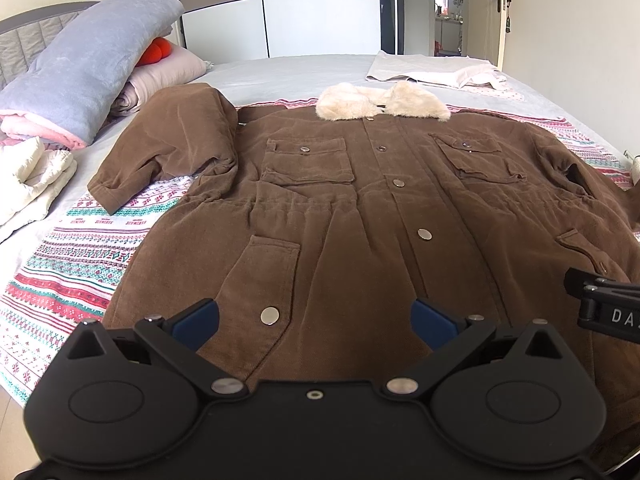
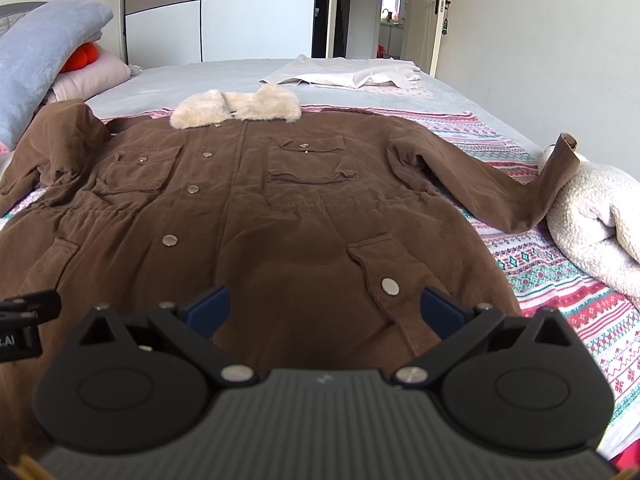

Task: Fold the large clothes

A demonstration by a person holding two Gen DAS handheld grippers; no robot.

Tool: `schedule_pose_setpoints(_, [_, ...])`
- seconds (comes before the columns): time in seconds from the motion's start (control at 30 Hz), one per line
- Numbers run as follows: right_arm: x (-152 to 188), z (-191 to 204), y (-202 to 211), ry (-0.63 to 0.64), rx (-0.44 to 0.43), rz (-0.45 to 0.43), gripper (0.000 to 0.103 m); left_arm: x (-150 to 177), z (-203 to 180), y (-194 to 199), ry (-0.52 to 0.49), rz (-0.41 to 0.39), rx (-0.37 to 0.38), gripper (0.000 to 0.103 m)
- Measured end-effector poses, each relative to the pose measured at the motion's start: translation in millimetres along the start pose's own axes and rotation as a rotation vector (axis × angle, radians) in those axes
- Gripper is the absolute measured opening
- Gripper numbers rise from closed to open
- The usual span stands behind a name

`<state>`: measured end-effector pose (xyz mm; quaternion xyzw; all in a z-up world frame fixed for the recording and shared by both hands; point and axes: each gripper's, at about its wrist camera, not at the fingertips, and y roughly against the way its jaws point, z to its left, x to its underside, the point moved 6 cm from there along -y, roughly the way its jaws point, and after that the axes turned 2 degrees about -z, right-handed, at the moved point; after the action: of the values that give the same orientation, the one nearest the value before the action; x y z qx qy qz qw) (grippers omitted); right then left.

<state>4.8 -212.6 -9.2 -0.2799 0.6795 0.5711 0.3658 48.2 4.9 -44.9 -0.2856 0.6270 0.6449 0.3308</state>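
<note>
A large brown coat [image 1: 340, 208] with a cream fur collar [image 1: 380, 102] lies spread face up on the bed, buttoned, collar far from me. It fills the right wrist view [image 2: 260, 208] too, collar [image 2: 236, 110] at the back. Its left sleeve [image 1: 168, 144] is bent on the bed; its right sleeve [image 2: 500, 184] stretches onto a cream fleece bundle. My left gripper [image 1: 316, 320] is open and empty above the coat's hem. My right gripper [image 2: 326, 308] is open and empty above the hem, next to the left one.
A patterned blanket [image 1: 72, 256] lies under the coat. Folded bedding and a blue pillow [image 1: 80, 64] are stacked at the left. A cream fleece bundle [image 2: 596, 216] lies at the right. White cloth [image 2: 352, 74] lies at the far side. A wardrobe and door stand behind.
</note>
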Motion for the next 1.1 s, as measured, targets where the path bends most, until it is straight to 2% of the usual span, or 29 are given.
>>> schedule_pose_setpoints(0.33, [2.7,-14.4,6.0,0.014,0.031,-0.006,0.103,1.9,13.7,-3.4,0.003,-0.016,-0.034,0.103])
schedule_pose_setpoints(0.47, [3.0,-37.5,12.7,-0.033,0.005,0.002,0.103,-0.1,28.9,-0.8,0.010,-0.081,-0.008,0.103])
schedule_pose_setpoints(0.67, [1.1,-96.8,29.1,-0.154,-0.054,0.037,0.103,2.7,81.8,-2.2,0.035,-0.015,0.065,0.103])
schedule_pose_setpoints(0.77, [5.9,-126.0,36.2,-0.176,-0.076,0.072,0.103,7.6,119.2,-0.2,0.051,0.031,0.067,0.103])
schedule_pose_setpoints(0.83, [12.8,-141.3,40.3,-0.174,-0.095,0.100,0.103,13.0,145.4,2.9,0.089,0.054,0.070,0.103])
schedule_pose_setpoints(1.0, [40.1,-167.5,51.3,-0.244,-0.195,0.163,0.103,36.8,192.3,15.4,0.226,0.106,0.161,0.103])
schedule_pose_setpoints(1.1, [60.0,-174.0,59.2,-0.246,-0.228,0.188,0.103,57.4,199.7,28.0,0.218,0.128,0.201,0.103])
